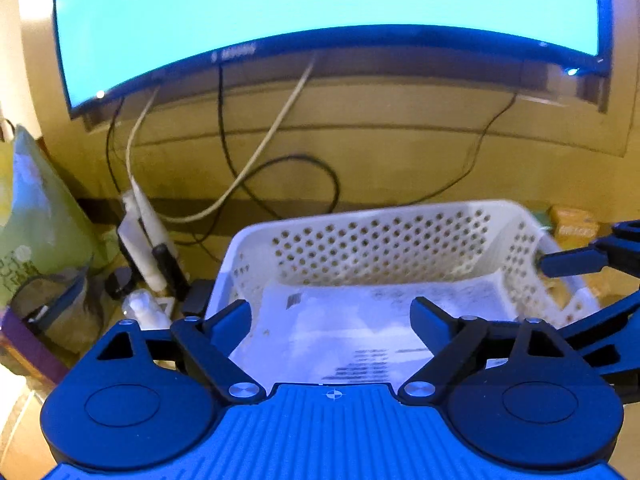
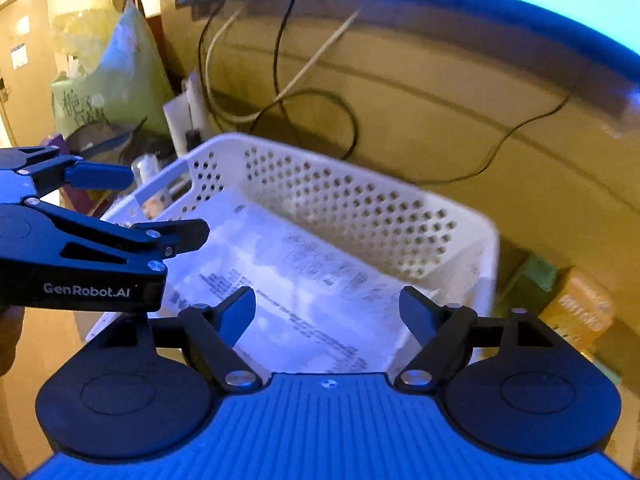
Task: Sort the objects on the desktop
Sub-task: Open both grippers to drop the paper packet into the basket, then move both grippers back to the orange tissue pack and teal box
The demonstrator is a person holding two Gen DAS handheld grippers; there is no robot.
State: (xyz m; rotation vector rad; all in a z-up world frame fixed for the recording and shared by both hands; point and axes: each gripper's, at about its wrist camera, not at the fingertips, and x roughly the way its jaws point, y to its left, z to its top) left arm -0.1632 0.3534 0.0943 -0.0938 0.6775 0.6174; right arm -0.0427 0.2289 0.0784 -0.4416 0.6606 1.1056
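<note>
A white perforated basket [image 1: 384,240] stands on the desk under the monitor. A flat white packet with printed text [image 1: 352,336] lies on its bottom; it also shows in the right wrist view [image 2: 304,280]. My left gripper [image 1: 332,316] is open and empty, just above the basket's near side. My right gripper [image 2: 328,308] is open and empty over the basket [image 2: 360,200] too. The left gripper shows in the right wrist view [image 2: 168,204] at the basket's left rim, and the right gripper's finger [image 1: 576,262] shows at the basket's right rim.
A lit monitor [image 1: 320,12] hangs over the back of the desk, with cables [image 1: 280,176] below it. A green bag [image 1: 36,216], a white power strip [image 1: 144,236] and small items crowd the left. Orange and green boxes [image 2: 576,308] lie right of the basket.
</note>
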